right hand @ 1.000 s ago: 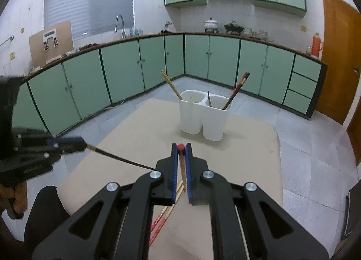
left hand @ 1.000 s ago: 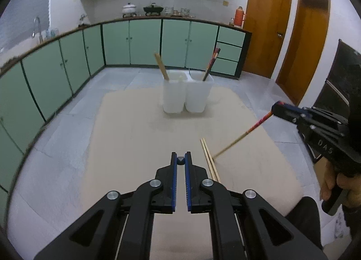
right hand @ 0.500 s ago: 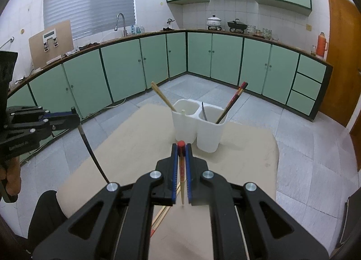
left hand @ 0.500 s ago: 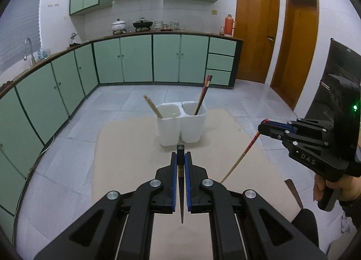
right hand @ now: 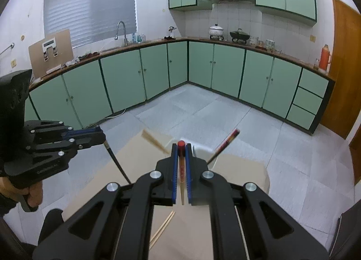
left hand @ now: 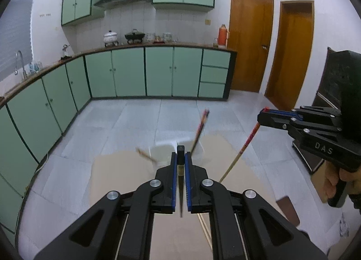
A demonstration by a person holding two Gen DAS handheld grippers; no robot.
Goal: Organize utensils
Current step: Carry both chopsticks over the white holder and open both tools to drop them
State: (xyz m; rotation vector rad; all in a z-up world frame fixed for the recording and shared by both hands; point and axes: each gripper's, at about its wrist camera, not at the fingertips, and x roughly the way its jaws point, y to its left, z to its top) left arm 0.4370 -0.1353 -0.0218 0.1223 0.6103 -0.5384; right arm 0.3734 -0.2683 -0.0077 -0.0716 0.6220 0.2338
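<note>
**Both grippers hold a chopstick above the tabletop**

The left gripper (left hand: 181, 160) sits at lower centre of its own view, jaws nearly closed on a dark chopstick (left hand: 180, 183) that hangs point-down between the blue pads. The right gripper (right hand: 181, 158) is likewise clamped on a red-topped chopstick (right hand: 181, 181), its pale tip pointing down. In the left wrist view the right gripper shows at the right edge, the red-and-tan stick slanting down and leftward from it.

Just beyond the fingertips stands the white two-compartment holder (left hand: 162, 150), blurred; a wooden stick (right hand: 155, 141) leans out to the left and a dark red chopstick (right hand: 225, 143) to the right, though I cannot tell which compartment each sits in. A pair of pale chopsticks (right hand: 163, 228) lies on the beige tabletop (right hand: 237, 169), low in the frame beneath the gripper.
</note>
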